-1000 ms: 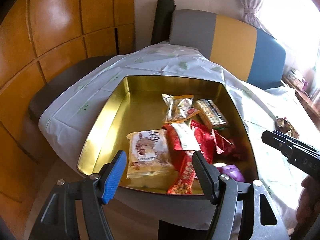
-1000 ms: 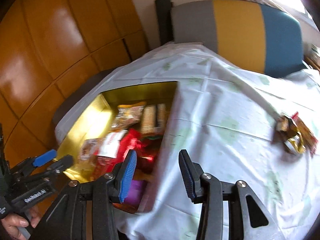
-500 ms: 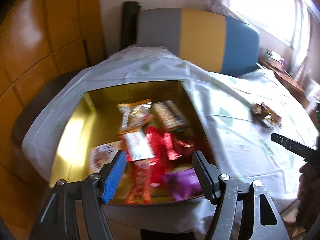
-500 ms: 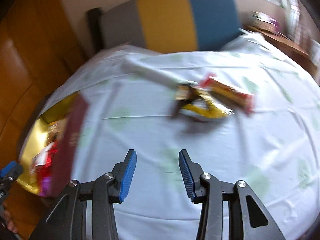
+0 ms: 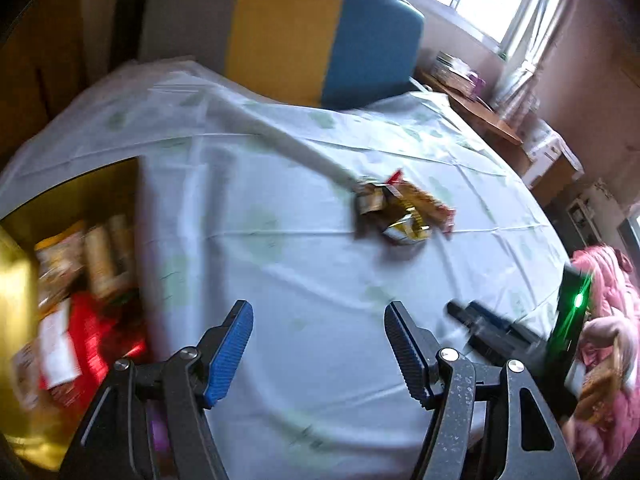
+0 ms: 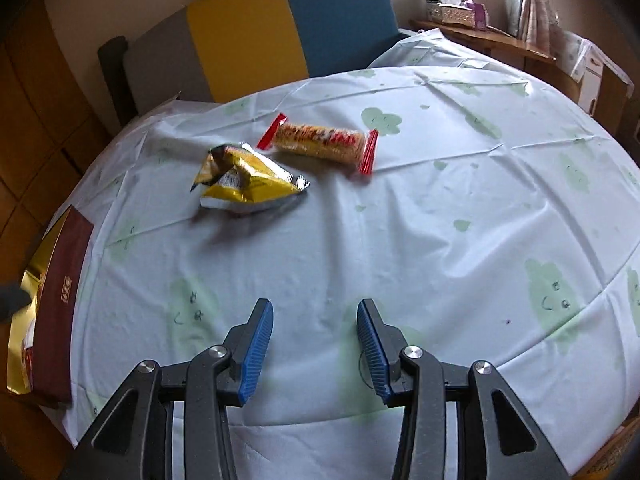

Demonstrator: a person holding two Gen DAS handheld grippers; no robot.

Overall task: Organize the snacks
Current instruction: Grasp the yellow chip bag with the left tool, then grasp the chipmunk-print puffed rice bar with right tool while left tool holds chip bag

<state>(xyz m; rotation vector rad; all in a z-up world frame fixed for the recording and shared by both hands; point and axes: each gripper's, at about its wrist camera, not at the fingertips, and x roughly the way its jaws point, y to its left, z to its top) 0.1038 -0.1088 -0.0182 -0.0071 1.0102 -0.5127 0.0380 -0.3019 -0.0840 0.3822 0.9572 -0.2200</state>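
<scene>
A yellow snack bag (image 6: 246, 182) and a red-ended cracker pack (image 6: 320, 143) lie side by side on the white tablecloth (image 6: 440, 220). Both show blurred in the left wrist view, the bag (image 5: 404, 228) and the pack (image 5: 424, 200). A gold tin (image 5: 12, 280) with a dark red wall (image 6: 60, 300) holds several snack packs (image 5: 80, 320) at the table's left. My left gripper (image 5: 318, 340) is open and empty beside the tin. My right gripper (image 6: 316, 340) is open and empty, short of the two snacks; it also shows in the left wrist view (image 5: 492, 328).
A grey, yellow and blue chair back (image 6: 260, 32) stands behind the table. Wooden panelling (image 6: 32, 120) is at the left. A wooden side table (image 6: 500, 40) with a tissue box (image 6: 452, 10) is at the back right. Pink cloth (image 5: 604, 320) is at the right.
Both grippers have swung right, away from the tin and toward the two loose snacks on the cloth. Both stayed open and empty.
</scene>
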